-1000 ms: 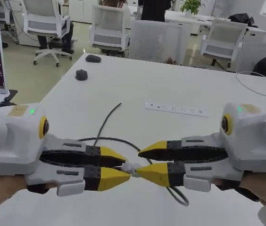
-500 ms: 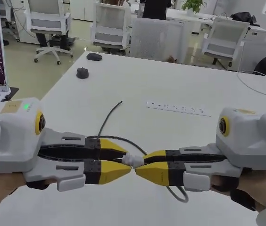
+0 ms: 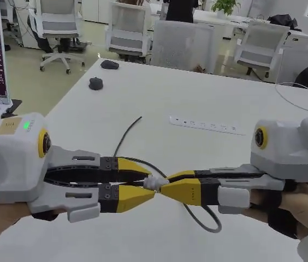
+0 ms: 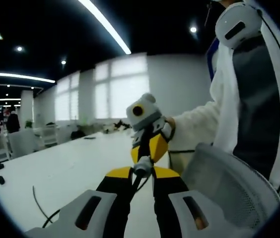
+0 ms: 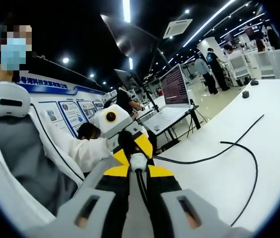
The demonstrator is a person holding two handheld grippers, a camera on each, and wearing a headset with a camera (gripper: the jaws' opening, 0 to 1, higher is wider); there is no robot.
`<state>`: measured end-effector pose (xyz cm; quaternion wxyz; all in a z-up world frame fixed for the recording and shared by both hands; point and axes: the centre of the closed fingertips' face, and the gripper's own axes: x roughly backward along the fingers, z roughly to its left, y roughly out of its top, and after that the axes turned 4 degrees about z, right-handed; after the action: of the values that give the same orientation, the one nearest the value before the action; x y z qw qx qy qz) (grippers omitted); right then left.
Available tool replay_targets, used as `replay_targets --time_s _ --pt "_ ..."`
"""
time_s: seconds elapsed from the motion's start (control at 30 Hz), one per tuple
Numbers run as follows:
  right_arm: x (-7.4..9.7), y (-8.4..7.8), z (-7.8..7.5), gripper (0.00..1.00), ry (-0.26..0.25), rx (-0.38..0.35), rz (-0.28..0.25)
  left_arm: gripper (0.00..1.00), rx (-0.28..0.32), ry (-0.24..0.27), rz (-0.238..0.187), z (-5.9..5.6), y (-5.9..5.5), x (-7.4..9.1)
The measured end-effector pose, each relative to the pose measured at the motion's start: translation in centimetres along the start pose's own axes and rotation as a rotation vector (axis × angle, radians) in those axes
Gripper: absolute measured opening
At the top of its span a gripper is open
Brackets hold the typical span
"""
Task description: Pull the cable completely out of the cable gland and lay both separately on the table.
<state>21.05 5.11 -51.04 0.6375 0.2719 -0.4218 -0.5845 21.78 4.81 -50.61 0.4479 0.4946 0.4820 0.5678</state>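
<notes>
The white cable gland [image 3: 155, 183] is pinched between the tips of the left gripper [image 3: 148, 183], above the worktop [image 3: 208, 93]. Tip to tip with it, the right gripper [image 3: 166, 184] is clamped narrow on the black cable [image 3: 126, 136]. Its jaws hide the contact, and the cable loops out below them.

Smooth white plastic cable gland [image 3: 153, 183]; matt black rubbery cable [image 3: 123, 139]; smooth white table [image 3: 159, 93].

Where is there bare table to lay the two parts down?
Bare table lies beyond the power strip and between the nearer mouse and the cable. It is crowded up front around the cable gland.
</notes>
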Motion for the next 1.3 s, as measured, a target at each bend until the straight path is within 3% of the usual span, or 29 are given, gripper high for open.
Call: replay_targets --time_s 0.3,0.37,0.43,0.47,0.53,0.6,0.7,0.97,1.13,1.3 --pt "-0.4 0.2 0.8 0.09 0.033 0.033 0.013 0.15 0.095 -0.036 0.005 -0.2 0.4 0.6" --pt "-0.5 0.3 1.0 0.09 0.035 0.058 0.008 0.15 0.167 -0.047 -0.002 -0.1 0.5 0.7" --pt "-0.7 0.4 1.1 0.09 0.034 0.077 0.007 0.14 0.186 -0.052 0.0 0.0 0.5 0.8" --pt "-0.7 0.4 1.0 0.09 0.028 0.116 0.013 0.14 0.207 -0.056 0.003 0.0 0.4 0.8" --pt "-0.8 0.4 1.3 0.09 0.025 0.216 0.022 0.14 0.313 -0.089 0.004 -0.4 0.5 0.9" --pt "-0.8 0.5 1.5 0.09 0.027 0.209 0.013 0.14 0.296 -0.087 -0.017 -0.1 0.8 1.0" --pt "-0.7 0.5 1.4 0.09 0.015 0.34 0.021 0.14 0.342 -0.1 -0.02 -0.2 0.7 1.0" --pt "-0.7 0.2 1.4 0.1 -0.013 0.51 0.02 0.15 0.418 -0.12 0.0 -0.4 0.3 0.8" --pt "-0.7 0.1 1.3 0.11 -0.021 0.526 0.015 0.15 0.394 -0.113 0.001 -0.5 0.2 0.7" --pt "-0.8 0.2 0.4 0.15 -0.047 0.385 0.035 0.15 0.33 -0.083 0.005 -0.2 0.0 0.6"
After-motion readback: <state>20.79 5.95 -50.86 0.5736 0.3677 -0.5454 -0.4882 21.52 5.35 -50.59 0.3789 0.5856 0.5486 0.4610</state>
